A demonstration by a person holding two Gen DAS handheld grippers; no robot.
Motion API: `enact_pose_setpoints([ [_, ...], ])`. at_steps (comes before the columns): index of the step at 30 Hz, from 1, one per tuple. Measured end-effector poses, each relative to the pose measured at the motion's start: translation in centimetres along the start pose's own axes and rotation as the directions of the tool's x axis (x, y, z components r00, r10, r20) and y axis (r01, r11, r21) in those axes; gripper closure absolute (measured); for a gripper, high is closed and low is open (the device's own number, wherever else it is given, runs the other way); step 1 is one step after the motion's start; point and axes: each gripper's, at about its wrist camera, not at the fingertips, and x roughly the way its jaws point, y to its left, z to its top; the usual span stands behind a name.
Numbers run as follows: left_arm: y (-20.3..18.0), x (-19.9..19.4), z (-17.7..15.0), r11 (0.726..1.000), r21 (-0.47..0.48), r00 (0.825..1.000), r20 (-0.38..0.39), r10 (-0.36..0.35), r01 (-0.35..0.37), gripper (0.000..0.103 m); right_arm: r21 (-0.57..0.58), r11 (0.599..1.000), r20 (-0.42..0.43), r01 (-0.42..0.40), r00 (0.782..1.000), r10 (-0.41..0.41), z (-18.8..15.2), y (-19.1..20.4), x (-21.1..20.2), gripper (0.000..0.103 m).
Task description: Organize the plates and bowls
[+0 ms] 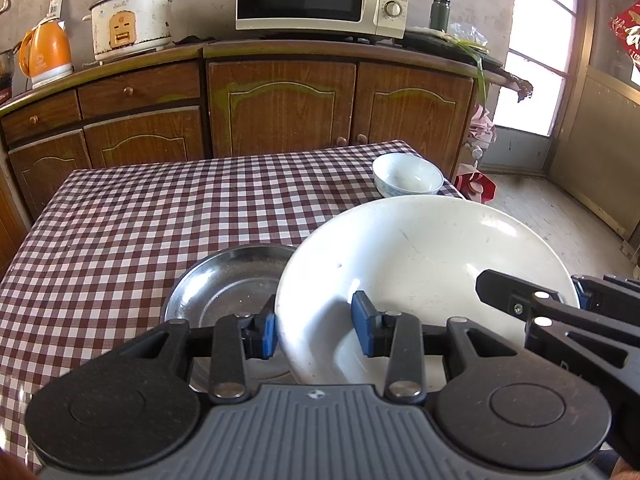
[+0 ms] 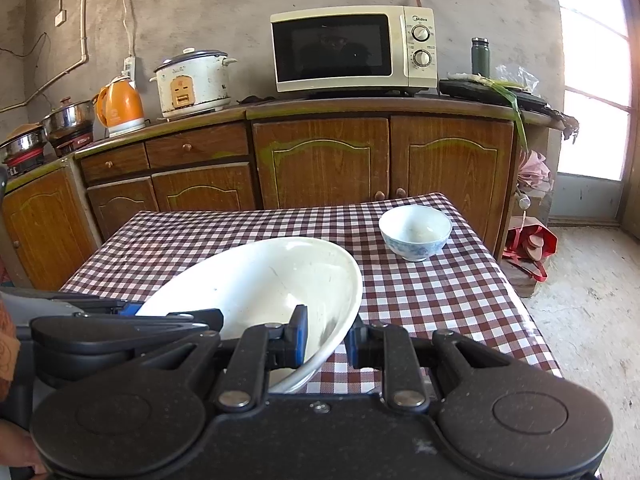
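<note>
Both claws, left claw (image 1: 316, 330) and right claw (image 2: 327, 342), nipped nearly closed on opposite rims of the white plate (image 1: 420, 264), hold it tilted over the steel dish (image 1: 224, 280) near the counter's near edge; next, probably lower and nest it evenly.

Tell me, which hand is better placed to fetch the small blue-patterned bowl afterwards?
Probably the right. Both grippers, left and right, grip the big white plate, so one must release it first. The small bowl stands near the table's far right corner, on the right gripper's side; the steel plate lies left.
</note>
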Motion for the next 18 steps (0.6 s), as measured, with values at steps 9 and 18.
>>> enact_pose_setpoints([
  [9,-0.35,0.10,-0.33,1.000,0.007,1.000,-0.004,-0.013,0.013,0.065,0.007,1.000,-0.003,0.009,1.000,-0.009,-0.35,-0.39,-0.29,0.078],
  [18,-0.50,0.05,-0.50,1.000,0.015,1.000,-0.007,-0.024,0.025,0.065,0.011,1.000,-0.004,0.018,1.000,-0.018,-0.61,-0.67,-0.75,0.078],
])
